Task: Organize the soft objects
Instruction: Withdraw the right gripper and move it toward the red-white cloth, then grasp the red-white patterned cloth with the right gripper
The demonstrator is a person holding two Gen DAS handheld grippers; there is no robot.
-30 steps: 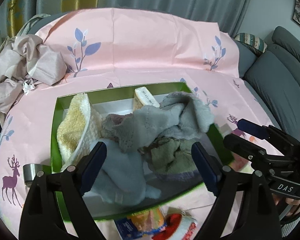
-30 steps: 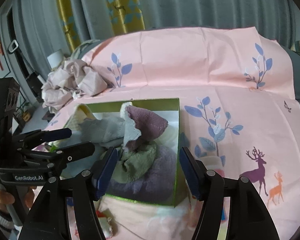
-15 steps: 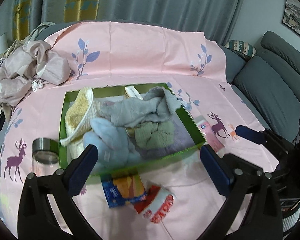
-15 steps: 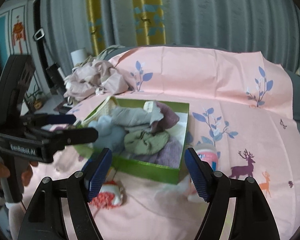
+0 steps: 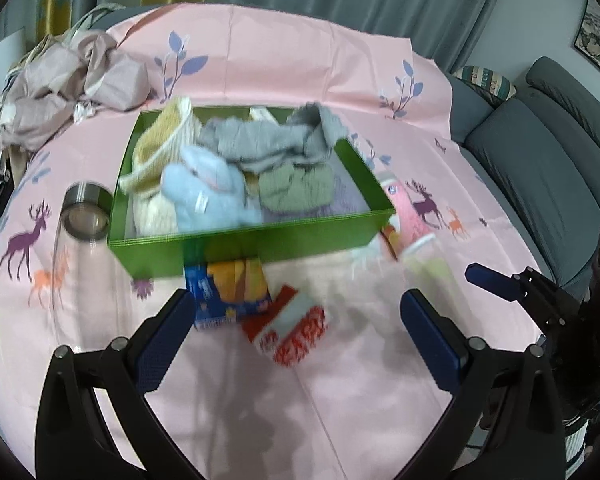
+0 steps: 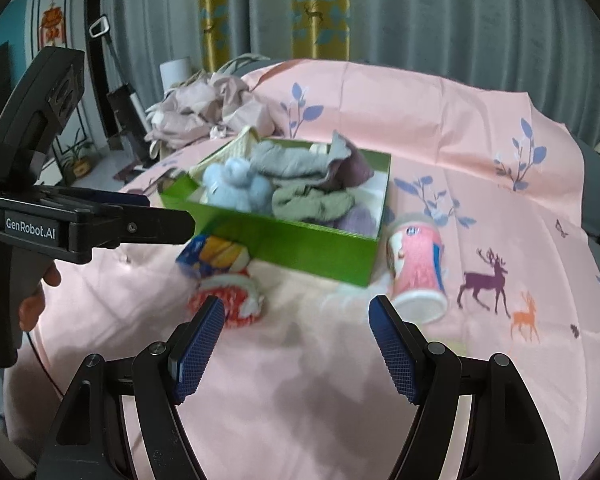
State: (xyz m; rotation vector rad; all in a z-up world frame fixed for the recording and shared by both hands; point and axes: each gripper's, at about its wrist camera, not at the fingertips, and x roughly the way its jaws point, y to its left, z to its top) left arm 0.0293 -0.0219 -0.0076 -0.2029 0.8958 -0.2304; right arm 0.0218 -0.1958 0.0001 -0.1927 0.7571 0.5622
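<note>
Soft cloths (image 5: 256, 168) fill a green box (image 5: 260, 246) that sits on the pink, deer-printed cloth (image 5: 340, 380) covering the worktop. In the box a pale blue plush piece (image 5: 204, 196) lies near the front, a yellow-and-cream towel (image 5: 160, 148) leans against the left wall, a grey cloth (image 5: 268, 140) is draped across the back, and an olive-green cloth (image 5: 296, 186) rests on a lilac one toward the right. From the right wrist view a dark purple cloth (image 6: 354, 168) shows at the far side.

Just in front of the box lie a blue and orange packet (image 5: 228, 292), partly tucked under the box edge, and a red and white packet (image 5: 290, 326) touching it. A pink cup (image 6: 418, 268) lies on its side by the box's right corner. A metal-lidded jar (image 5: 86, 210) stands just beside the left wall. A heap of beige fabric (image 5: 68, 84) sits at the far left of the worktop.

The left claw (image 5: 300, 332) hangs above the bare cloth in front of the packets, its fingers wide apart and gripping nothing. The right claw (image 6: 296, 340) hovers likewise, fingers spread and empty, near the red and white packet.
</note>
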